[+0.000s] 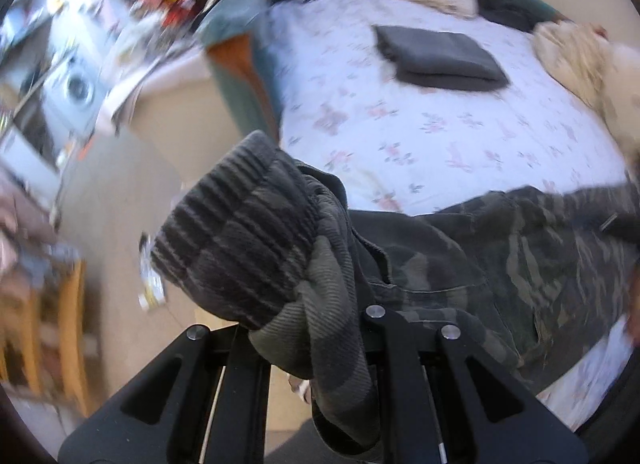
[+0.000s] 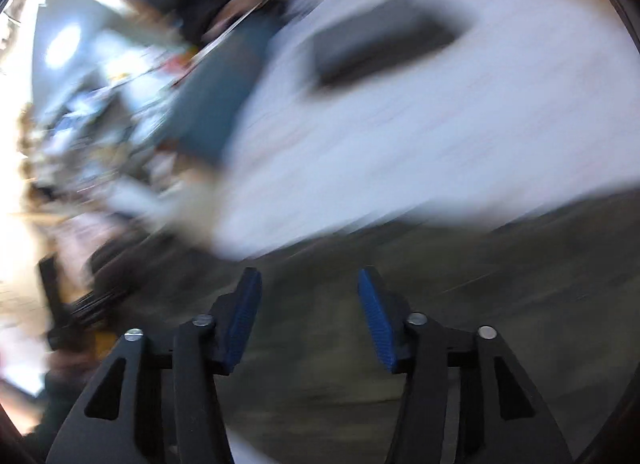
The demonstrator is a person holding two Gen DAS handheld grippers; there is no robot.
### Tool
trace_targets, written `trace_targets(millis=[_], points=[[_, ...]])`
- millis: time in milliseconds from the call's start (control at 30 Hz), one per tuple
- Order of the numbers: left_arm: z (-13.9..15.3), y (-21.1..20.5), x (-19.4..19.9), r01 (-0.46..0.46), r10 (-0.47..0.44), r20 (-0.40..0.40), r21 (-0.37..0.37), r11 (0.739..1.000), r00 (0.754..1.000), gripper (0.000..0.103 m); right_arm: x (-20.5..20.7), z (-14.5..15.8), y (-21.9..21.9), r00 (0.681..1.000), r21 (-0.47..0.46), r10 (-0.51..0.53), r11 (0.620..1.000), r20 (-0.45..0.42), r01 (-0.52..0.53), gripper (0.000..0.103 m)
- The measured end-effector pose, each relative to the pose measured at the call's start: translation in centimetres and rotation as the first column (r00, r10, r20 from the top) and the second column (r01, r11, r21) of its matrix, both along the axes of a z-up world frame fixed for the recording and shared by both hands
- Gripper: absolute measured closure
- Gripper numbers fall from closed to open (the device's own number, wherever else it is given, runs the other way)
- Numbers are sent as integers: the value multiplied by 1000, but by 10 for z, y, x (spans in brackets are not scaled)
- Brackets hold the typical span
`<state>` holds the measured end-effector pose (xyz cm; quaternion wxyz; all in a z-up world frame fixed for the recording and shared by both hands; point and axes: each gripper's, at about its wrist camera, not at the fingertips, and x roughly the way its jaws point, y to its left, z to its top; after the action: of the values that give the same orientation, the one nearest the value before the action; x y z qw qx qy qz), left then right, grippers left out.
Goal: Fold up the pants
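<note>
Camouflage pants [image 1: 500, 260] lie across the near edge of the floral bed sheet [image 1: 420, 136]. My left gripper [image 1: 312, 328] is shut on the ribbed cuff end [image 1: 240, 240] of one leg, which bunches up over its fingers and hides them. In the right wrist view, which is heavily blurred, my right gripper [image 2: 310, 296] is open with its blue pads [image 2: 244, 316] apart, just above the dark pants fabric [image 2: 460, 324], holding nothing.
A folded dark grey garment [image 1: 440, 54] lies on the bed further back; it also shows in the right wrist view [image 2: 380, 44]. Cream bedding [image 1: 580, 60] sits at the bed's right and far edges. A cluttered room with a washing machine [image 1: 76, 88] lies left.
</note>
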<state>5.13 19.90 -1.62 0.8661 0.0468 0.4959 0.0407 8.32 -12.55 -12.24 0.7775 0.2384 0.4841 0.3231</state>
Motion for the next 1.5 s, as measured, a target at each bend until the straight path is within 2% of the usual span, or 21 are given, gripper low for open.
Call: trace_targets(millis=[67, 167, 233, 267, 300, 333, 433, 533, 600, 667, 700, 800, 867, 967, 1033, 1133, 1167, 1233, 1300, 1367, 1500], points=[[0, -12, -2, 54, -55, 7, 25, 998, 998, 95, -18, -23, 72, 992, 70, 114, 991, -55, -110, 81], [-5, -24, 0, 108, -108, -7, 26, 994, 994, 95, -45, -64, 153, 953, 62, 257, 966, -159, -250, 87], [-18, -34, 3, 151, -153, -83, -25, 988, 985, 95, -59, -93, 189, 923, 23, 315, 948, -222, -318, 87], [-24, -44, 3, 182, -180, -108, 13, 983, 978, 95, -64, -102, 202, 936, -91, 305, 942, -175, -324, 90], [-26, -52, 2, 204, -198, -111, 45, 978, 974, 95, -66, -106, 206, 946, -144, 291, 939, -145, -311, 90], [-27, -59, 3, 224, -216, -109, 76, 972, 970, 95, -66, -109, 206, 950, -137, 274, 946, -152, -295, 90], [-25, -64, 6, 222, -213, -102, 96, 970, 972, 95, -60, -109, 190, 938, -66, 247, 960, -242, -270, 86], [-18, -63, 7, 213, -207, -85, 67, 975, 975, 95, -62, -81, 145, 959, -43, 206, 975, -196, -219, 82], [-18, -67, 7, 211, -206, -87, 62, 975, 975, 95, -63, -59, 106, 973, -78, 159, 982, -166, -174, 77], [-18, -75, 11, 207, -202, -91, 52, 977, 975, 95, -63, -40, 56, 986, -125, 85, 987, -145, -104, 31], [-15, -78, 12, 196, -191, -77, 59, 979, 979, 95, -62, -32, 33, 990, -137, 45, 989, -134, -63, 26], [0, -94, 15, 146, -145, -14, 68, 987, 989, 95, -57, -19, -38, 992, -170, -54, 985, -112, 35, 24], [4, -122, 13, 148, -152, 19, 131, 980, 988, 95, -65, -16, -76, 987, -151, -129, 982, -97, 114, 24], [-17, -172, 3, 203, -205, -9, 161, 966, 979, 92, -72, -22, -133, 956, -75, -270, 962, -119, 262, 24], [-46, -208, -8, 247, -244, -38, 136, 959, 969, 84, -77, -26, -157, 929, -115, -340, 938, -147, 326, 24], [-107, -258, -25, 380, -359, -166, 118, 918, 918, 79, -71, -39, -162, 918, -161, -355, 930, -175, 329, 24], [-131, -273, -33, 429, -393, -237, 125, 894, 888, 78, -69, -45, -159, 917, -161, -345, 935, -198, 317, 24], [-151, -287, -49, 501, -448, -286, 147, 853, 847, 60, -68, -47, -161, 914, -152, -346, 936, -211, 319, 24], [-150, -293, -63, 565, -512, -272, 174, 806, 814, 33, -67, -44, -154, 920, -163, -335, 938, -202, 305, 24], [-135, -289, -70, 594, -558, -259, 82, 800, 788, 16, -66, -43, -141, 935, -178, -299, 947, -192, 267, 24], [-86, -256, -71, 538, -567, -183, -184, 822, 803, 16, -67, -37, -119, 961, -171, -217, 967, -172, 188, 24]])
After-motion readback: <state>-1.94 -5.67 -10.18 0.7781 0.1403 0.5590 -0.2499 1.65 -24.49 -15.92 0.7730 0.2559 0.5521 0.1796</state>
